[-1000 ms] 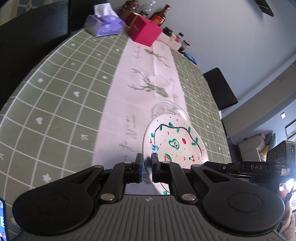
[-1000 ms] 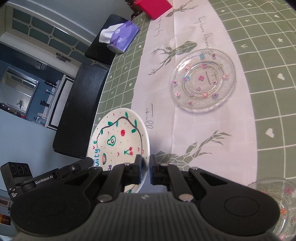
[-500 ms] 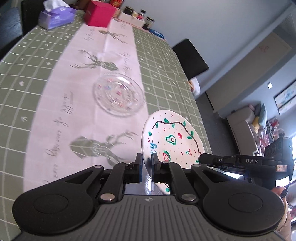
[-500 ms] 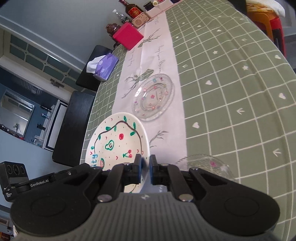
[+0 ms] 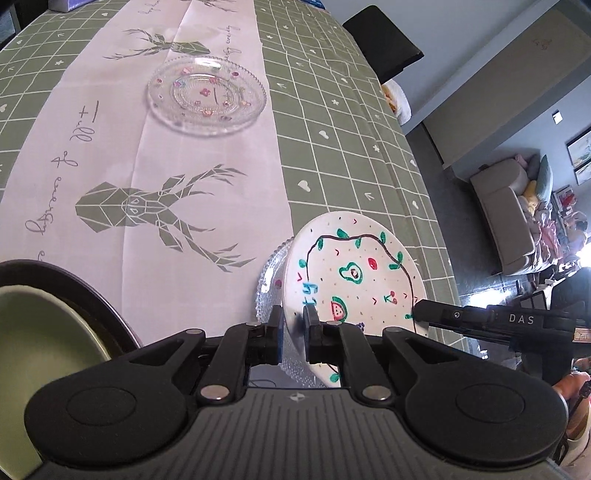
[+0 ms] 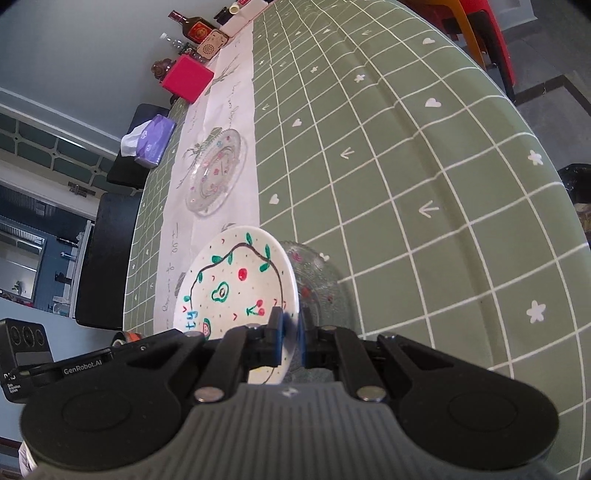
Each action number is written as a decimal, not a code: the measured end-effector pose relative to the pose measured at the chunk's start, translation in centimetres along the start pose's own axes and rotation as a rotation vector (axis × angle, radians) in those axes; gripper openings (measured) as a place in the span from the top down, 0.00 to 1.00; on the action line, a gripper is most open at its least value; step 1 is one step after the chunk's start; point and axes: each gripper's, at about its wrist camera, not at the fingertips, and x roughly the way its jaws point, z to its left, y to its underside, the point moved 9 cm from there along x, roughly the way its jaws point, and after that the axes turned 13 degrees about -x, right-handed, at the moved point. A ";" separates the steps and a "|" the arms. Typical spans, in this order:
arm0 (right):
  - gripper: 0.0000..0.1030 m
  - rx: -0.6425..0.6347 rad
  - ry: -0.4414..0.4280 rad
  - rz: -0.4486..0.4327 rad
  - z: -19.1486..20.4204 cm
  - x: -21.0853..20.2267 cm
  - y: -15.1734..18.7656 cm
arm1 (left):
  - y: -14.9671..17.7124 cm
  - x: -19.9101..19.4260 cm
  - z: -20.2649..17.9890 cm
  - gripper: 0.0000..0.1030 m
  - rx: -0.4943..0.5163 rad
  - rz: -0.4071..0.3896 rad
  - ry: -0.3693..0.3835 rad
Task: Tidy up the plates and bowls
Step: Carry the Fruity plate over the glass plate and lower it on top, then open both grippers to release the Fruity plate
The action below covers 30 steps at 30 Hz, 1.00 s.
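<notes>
A: What do the grippers have?
B: The left gripper (image 5: 293, 325) is clamped narrow on the rim of the white painted plate (image 5: 354, 280), and the right gripper (image 6: 290, 325) is pinched on the opposite rim of the same plate (image 6: 240, 291). The plate is carried tilted between them.

A: Any writing?
B: The plate shows blue letters "ty" beside an avocado, cherries and a watermelon slice. In the left view, the other gripper's side at 3 o'clock reads "DAS". In the right view, the other gripper at 9 o'clock reads "GenRobot.AI". The white runner (image 5: 207, 192) carries cursive script too loose to read, plus deer prints.

A: Where is the plate over the desk?
B: Directly behind it sits a clear glass plate (image 6: 317, 284), its beaded edge peeking out at the painted plate's side; whether they touch I cannot tell. A second glass plate (image 5: 207, 96) with small coloured flowers lies on the runner at about 11 o'clock in the left view, well apart.

A: And the edges?
B: The green checked desk (image 6: 424, 166) is open at 1 to 3 o'clock in the right view, ending in a curved edge. At 8 o'clock in the left view a green bowl (image 5: 40, 332) with a dark rim sits close. Far off at 11 o'clock in the right view: a purple tissue box (image 6: 153, 142), a red box (image 6: 188, 79), a bottle (image 6: 194, 26).
</notes>
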 end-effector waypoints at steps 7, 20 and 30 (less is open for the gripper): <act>0.94 -0.021 0.040 0.022 -0.8 0.8 0.5 | 0.8 1.1 0.0 0.88 0.009 0.010 -0.053; 0.93 -0.103 0.128 0.045 -0.4 1.9 0.6 | 1.4 3.1 -0.1 0.87 0.091 0.018 -0.203; 0.93 -0.167 0.194 0.036 0.0 2.2 0.5 | 1.4 3.2 -0.3 0.80 0.093 0.022 -0.189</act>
